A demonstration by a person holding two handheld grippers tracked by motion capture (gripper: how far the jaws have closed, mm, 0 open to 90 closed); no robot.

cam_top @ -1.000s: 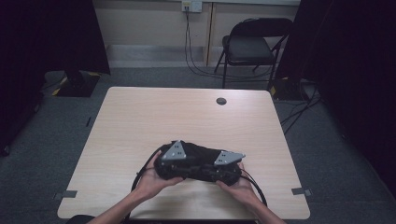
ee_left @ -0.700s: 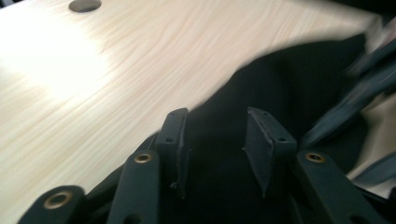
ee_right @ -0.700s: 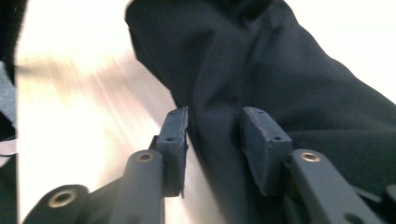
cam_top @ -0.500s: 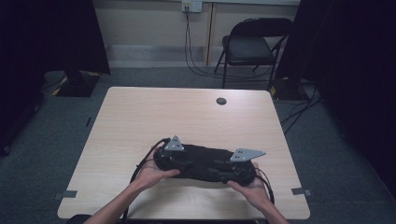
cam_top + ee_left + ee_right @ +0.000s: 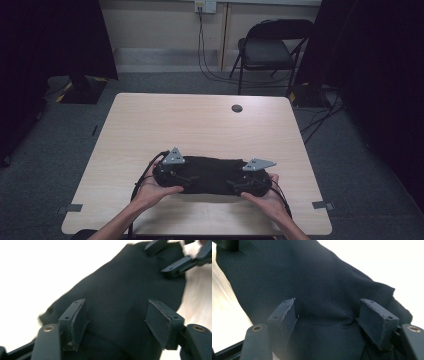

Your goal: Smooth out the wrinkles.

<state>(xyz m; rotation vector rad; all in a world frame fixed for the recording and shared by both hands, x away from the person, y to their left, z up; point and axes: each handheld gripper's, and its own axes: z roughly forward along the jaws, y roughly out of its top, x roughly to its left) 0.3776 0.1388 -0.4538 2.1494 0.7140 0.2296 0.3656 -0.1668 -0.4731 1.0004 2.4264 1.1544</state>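
Now both grippers – left gripper [image 5: 186, 178], right gripper [image 5: 235, 184] – have just been opening; their fingers [image 5: 75, 321] stand wide over the folded black cloth [image 5: 207, 174] on the counter [image 5: 200, 125], gripping nothing. Lifting away could snag a fold and undo it.

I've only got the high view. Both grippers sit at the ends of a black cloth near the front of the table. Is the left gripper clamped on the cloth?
Observer: No. In the left gripper view the left gripper is open. Its jaws have just been opening, and the black cloth lies between them unpressed.
Operator: And the right one?
Observer: The same. In the right gripper view the right gripper has just been opening, and the cloth sits loose between its jaws.
Operator: Is the cloth flat there?
Observer: Not quite. The right gripper view shows a slight crease running across it between the jaws.
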